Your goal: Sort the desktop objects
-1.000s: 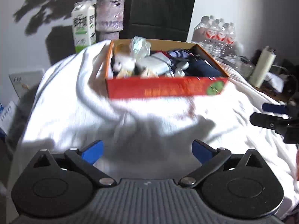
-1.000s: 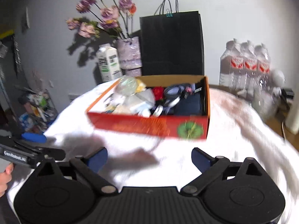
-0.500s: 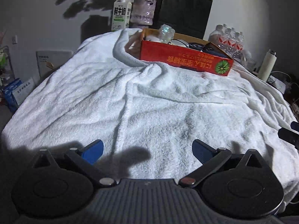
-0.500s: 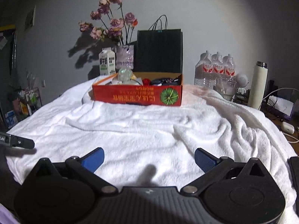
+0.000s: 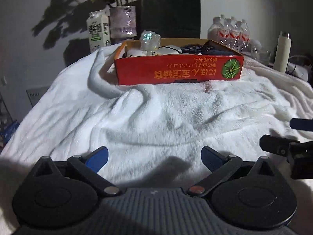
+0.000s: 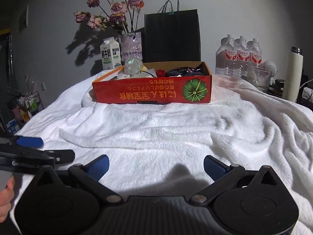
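The left gripper [image 5: 154, 157] hangs low over the near part of a white fleece blanket [image 5: 156, 117] that covers the tabletop; its jaws are spread wide with nothing between them, and the blue pads [image 5: 97, 158] are clear of the cloth. The right gripper [image 6: 155, 165] sits just beside it on the right, level with it; its jaws have just been opening and now stand fully spread, also with nothing between them. Each gripper shows at the edge of the other's view, and part of a hand [image 6: 5, 197] grips the left unit's handle. The objects to be sorted lie in a shallow red cardboard box [image 6: 152, 94] at the far side of the blanket, well apart from both grippers. The box bears inverted yellow lettering and a green pumpkin emblem. Its contents include a crumpled clear plastic item [image 6: 134, 64] standing above the rim at the left end, white items beneath it, a small red item [image 6: 160, 72] near the middle, and dark cables [image 6: 182, 70] toward the right end. Behind the box stand a milk carton [image 6: 110, 53], a vase [image 6: 131, 46] of dried pink flowers, and a black paper bag [image 6: 172, 37]. A pack of water bottles [image 6: 238, 55] and a white flask [image 6: 293, 74] stand to the right, off the blanket
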Motion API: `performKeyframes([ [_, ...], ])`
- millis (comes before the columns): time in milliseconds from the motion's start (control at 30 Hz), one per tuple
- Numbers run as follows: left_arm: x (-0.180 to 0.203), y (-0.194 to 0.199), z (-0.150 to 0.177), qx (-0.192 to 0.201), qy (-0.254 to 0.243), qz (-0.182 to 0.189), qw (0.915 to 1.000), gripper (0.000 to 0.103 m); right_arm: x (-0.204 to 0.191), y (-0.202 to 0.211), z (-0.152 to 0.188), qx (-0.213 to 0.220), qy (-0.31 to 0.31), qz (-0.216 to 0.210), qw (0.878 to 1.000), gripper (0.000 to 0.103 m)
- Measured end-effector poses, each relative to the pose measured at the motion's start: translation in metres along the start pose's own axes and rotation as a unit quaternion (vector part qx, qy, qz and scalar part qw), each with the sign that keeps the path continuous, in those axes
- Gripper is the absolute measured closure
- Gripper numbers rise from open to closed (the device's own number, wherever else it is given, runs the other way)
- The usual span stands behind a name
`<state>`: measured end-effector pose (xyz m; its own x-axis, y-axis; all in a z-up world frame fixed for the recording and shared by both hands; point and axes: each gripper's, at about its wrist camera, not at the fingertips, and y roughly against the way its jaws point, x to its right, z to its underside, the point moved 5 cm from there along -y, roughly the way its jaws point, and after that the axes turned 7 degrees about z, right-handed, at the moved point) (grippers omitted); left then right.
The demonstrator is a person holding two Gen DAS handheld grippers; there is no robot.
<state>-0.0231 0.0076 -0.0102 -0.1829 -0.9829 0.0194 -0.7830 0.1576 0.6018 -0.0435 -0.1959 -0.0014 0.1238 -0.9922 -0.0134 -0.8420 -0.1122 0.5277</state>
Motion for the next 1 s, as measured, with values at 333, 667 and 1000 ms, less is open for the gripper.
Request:
performKeyframes([
  [333,-0.002,-0.041,-0.011,-0.019,0.051,0.020,0.9983,0.000,0.003,-0.058,-0.009,-0.061,0.001,0.068,0.996,0.000],
  [667,0.001,-0.041,-0.010,-0.013,0.047,0.013,0.9987,0.000,0.003,-0.057,-0.008,-0.061,0.001,0.063,0.996,0.000],
  [1000,0.002,-0.041,-0.009,-0.013,0.041,0.009,0.9990,0.000,0.001,-0.056,-0.009,-0.060,0.006,0.051,0.997,0.000],
])
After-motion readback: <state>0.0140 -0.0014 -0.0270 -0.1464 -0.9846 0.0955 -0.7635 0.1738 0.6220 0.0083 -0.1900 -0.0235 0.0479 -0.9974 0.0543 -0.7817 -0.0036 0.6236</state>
